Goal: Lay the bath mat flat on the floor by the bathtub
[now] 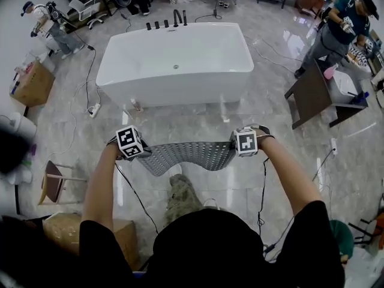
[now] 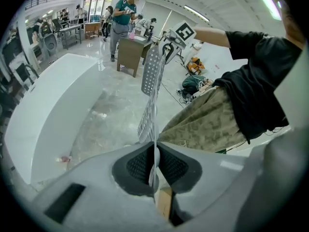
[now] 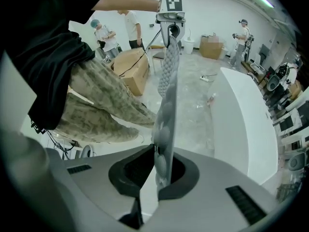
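A grey perforated bath mat [image 1: 191, 155] hangs stretched between my two grippers above the floor, in front of the white bathtub [image 1: 175, 62]. My left gripper [image 1: 142, 151] is shut on the mat's left end, and my right gripper [image 1: 234, 144] is shut on its right end. In the left gripper view the bath mat [image 2: 150, 81] runs edge-on from the pinching pads [image 2: 140, 166] up to the other gripper. In the right gripper view the bath mat [image 3: 167, 86] does the same, clamped at my right gripper [image 3: 159, 164]. The mat sags slightly in the middle.
A cardboard box [image 1: 63, 231] sits at my lower left and a small stool [image 1: 53, 180] stands beside it. Cables [image 1: 132, 194] trail across the marble floor. A dark desk [image 1: 318, 95] stands to the right, with a person [image 1: 339, 29] beyond it and another person [image 1: 49, 27] at far left.
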The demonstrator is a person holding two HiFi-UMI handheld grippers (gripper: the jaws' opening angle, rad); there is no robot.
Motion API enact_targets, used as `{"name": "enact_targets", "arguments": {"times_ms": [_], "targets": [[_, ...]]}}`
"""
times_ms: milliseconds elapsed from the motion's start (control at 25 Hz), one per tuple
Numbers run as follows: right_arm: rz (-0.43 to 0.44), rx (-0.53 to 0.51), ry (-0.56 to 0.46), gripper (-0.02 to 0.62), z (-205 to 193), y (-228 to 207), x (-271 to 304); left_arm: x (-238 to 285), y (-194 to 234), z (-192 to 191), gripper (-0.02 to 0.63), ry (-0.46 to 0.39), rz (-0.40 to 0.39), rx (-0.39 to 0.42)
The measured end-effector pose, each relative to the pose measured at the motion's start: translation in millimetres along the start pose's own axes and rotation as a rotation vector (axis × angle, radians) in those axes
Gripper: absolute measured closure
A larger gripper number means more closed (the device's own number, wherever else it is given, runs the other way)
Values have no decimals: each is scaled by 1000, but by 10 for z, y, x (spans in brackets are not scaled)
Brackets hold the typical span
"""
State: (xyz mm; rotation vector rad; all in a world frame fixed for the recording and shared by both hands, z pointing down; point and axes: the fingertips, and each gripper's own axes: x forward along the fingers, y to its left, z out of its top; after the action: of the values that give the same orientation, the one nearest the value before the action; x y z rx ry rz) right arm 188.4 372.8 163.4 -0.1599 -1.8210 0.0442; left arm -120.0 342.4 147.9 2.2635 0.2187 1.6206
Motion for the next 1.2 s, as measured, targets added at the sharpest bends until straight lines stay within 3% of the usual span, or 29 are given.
{"name": "enact_targets", "arguments": {"times_ms": [360, 720, 1200], "targets": [[29, 42, 28, 572, 102, -712, 33, -116, 902, -22, 580, -18, -37, 64], [64, 95, 52, 572, 356, -1431, 88, -314, 1772, -203, 580, 33, -61, 149], [59, 168, 85, 572, 763, -2208, 324, -390, 2577, -591, 580, -6, -104, 183]]}}
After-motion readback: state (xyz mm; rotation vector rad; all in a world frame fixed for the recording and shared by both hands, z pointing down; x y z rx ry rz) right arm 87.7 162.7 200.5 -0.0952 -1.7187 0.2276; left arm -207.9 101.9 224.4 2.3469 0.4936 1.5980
